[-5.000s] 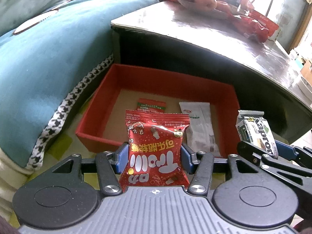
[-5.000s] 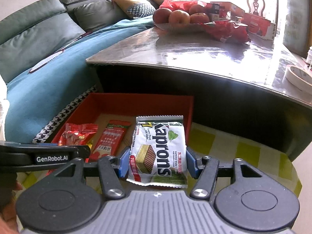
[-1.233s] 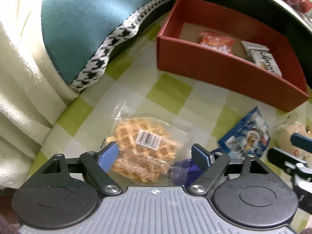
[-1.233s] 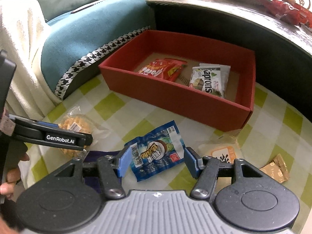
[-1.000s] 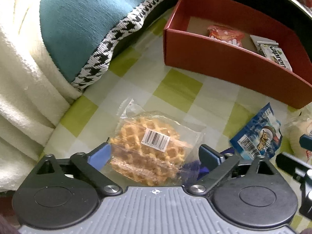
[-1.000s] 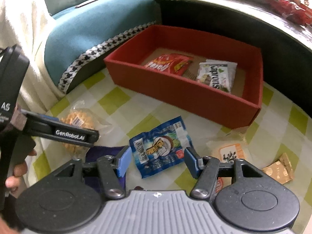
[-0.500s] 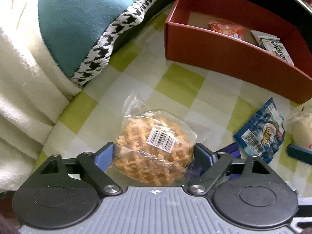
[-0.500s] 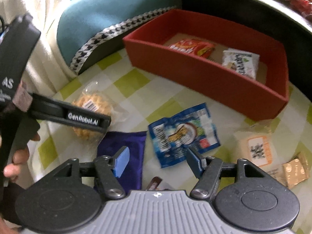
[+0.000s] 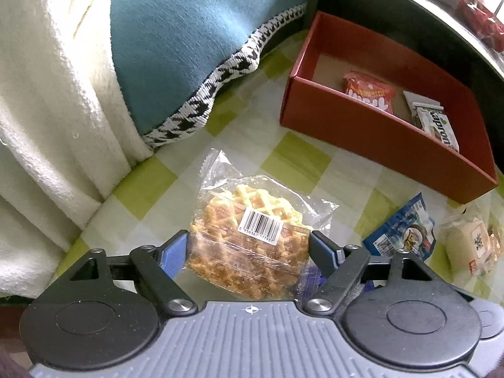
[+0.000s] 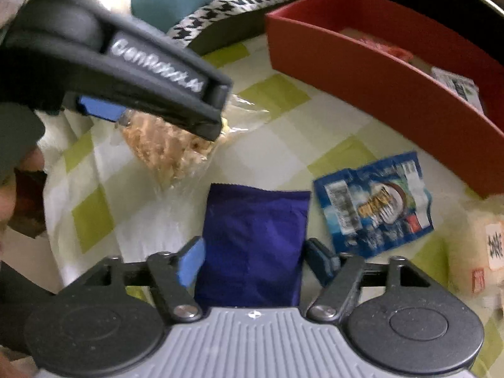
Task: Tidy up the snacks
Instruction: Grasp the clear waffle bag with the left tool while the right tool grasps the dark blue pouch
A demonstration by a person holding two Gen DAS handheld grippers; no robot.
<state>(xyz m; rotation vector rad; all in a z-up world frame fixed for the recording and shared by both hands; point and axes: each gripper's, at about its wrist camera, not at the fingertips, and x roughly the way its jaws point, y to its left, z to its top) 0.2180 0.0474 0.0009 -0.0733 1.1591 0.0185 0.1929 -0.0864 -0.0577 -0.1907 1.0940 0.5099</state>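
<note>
Left wrist view. The left claw [image 9: 249,252] sits at lower centre, its blue pads pressed against either side of the bagged waffle [image 9: 252,230], so it is closed on the packet. The hold is taken across the width of the cake, presumably because the loose clear wrapper gives little to grip. The packet sits low over the green-checked cloth [image 9: 293,160]; whether it has left the cloth cannot be told. At upper right stands the red box [image 9: 378,135], open-topped, which holds a red snack bag [image 9: 368,93] toward its left and a wafer packet [image 9: 436,123] to the right of it; this is judged to be the collecting container. A blue packet [image 9: 406,236] and a pale wrapped cake [image 9: 469,245] lie on the cloth at right, outside the box.

Right wrist view. The right claw [image 10: 252,260] occupies lower centre, its pads standing just beside the edges of a purple pouch [image 10: 255,245] that lies flat on the cloth. The picture is blurred, and whether the pads press the pouch cannot be told. The left claw crosses the upper left of the frame with the waffle beneath it. The red box fills the upper right, its contents largely hidden by the near wall.
</note>
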